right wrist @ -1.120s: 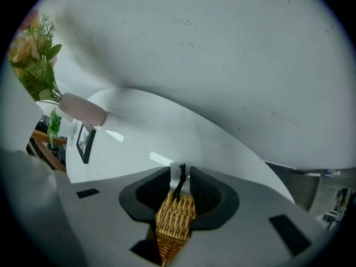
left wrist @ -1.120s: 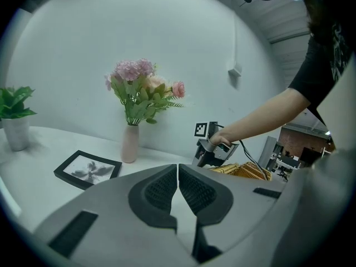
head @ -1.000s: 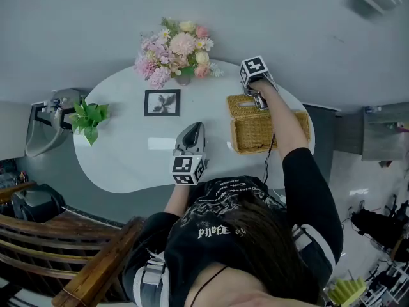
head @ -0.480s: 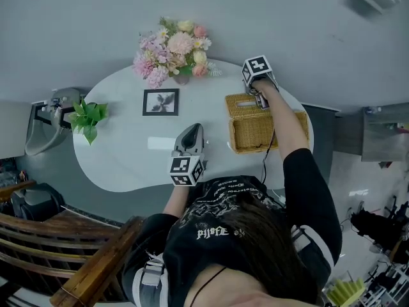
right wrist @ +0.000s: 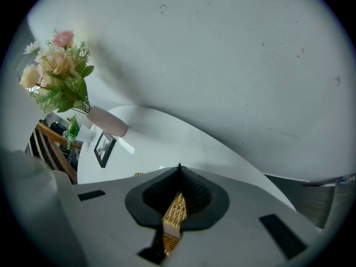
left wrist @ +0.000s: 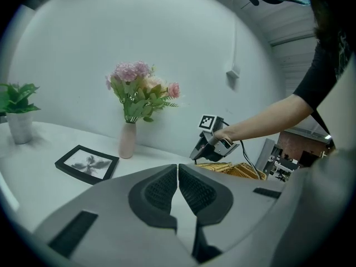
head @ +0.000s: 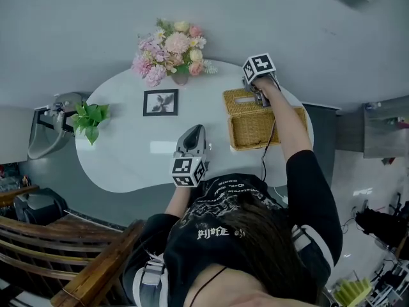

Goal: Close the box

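Head view: a golden woven wicker box [head: 265,128] sits at the right end of the white oval desk [head: 128,152], well apart from the pink vase of flowers [head: 172,47], the black-framed picture [head: 160,102] and the green potted plant [head: 88,117]. The right gripper [head: 259,99] reaches down to the box's far left corner, at the woven lid [head: 236,98]. The person's forearm crosses the box, and what shows of the inside is only weave, so I cannot tell whether anything is in it. The left gripper [head: 195,128] hovers over the near desk edge, clear of the box.

Left gripper view: its jaws are pressed together with nothing between them. Past them the right gripper sits tilted down over the box rim.

Right gripper view: its jaws have just been closing, and a thin strip of the golden weave is pinched between the pads, so it is clamped on the lid's edge.

Wicker like this is probably light, fairly stiff but springy, and rough enough not to slip. A grip at the free edge looks sound, though a hard squeeze could crack thin strands, and a corner hold may let the lid twist as it swings.
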{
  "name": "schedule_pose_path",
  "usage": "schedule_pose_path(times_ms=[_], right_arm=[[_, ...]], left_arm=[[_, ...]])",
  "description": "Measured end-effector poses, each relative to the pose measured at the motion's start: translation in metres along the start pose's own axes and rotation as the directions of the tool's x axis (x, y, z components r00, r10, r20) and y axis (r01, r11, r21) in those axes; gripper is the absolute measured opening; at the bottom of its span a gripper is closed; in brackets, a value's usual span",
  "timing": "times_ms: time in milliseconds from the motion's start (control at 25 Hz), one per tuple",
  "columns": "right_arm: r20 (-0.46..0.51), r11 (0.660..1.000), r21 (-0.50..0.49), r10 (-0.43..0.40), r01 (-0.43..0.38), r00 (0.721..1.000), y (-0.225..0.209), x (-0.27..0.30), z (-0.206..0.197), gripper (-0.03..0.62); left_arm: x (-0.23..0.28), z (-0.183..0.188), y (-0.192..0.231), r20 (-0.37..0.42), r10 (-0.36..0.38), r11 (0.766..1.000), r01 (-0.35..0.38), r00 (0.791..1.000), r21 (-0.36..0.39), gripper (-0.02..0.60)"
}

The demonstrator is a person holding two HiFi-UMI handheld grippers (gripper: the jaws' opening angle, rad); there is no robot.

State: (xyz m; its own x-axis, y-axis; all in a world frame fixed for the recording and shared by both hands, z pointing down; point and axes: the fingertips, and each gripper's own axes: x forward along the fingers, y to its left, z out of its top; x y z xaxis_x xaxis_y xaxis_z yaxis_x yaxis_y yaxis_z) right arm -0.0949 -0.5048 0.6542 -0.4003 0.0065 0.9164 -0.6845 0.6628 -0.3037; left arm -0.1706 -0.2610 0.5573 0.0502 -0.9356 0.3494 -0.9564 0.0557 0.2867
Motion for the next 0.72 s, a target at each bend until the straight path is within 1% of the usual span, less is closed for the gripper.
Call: schedule_pose_path(times_ms=[120,240,480,720], right_arm=[[0.036,1.000,0.002,0.001,-0.001,0.999,0.006,-0.008,0.001,0.034],[0.079,1.000,-0.003,-0.015,0.016,0.997,0.008,-0.021,0.001,0.034],[0.178,0.999,-0.027,-0.033,0.038,0.983,0.020,-0.049,0.001,0.034],[0.281,0.998,-0.030,-0.036,0.047,0.959,0.028,-0.078,0.004,0.034]], left_arm=[[-0.006,-0.001,0.004,0.009,0.020,1.000,-0.020,1.000,-0.010,0.028],[-0.014,-0.001,0.004,0.021,0.050,0.999,-0.049,0.999,-0.010,0.028],[-0.030,-0.005,-0.004,0.041,0.033,0.999,-0.032,0.999,-0.020,0.028],[-0.040,-0.007,-0.014,0.059,0.027,0.999,-0.026,0.998,-0.019,0.028]])
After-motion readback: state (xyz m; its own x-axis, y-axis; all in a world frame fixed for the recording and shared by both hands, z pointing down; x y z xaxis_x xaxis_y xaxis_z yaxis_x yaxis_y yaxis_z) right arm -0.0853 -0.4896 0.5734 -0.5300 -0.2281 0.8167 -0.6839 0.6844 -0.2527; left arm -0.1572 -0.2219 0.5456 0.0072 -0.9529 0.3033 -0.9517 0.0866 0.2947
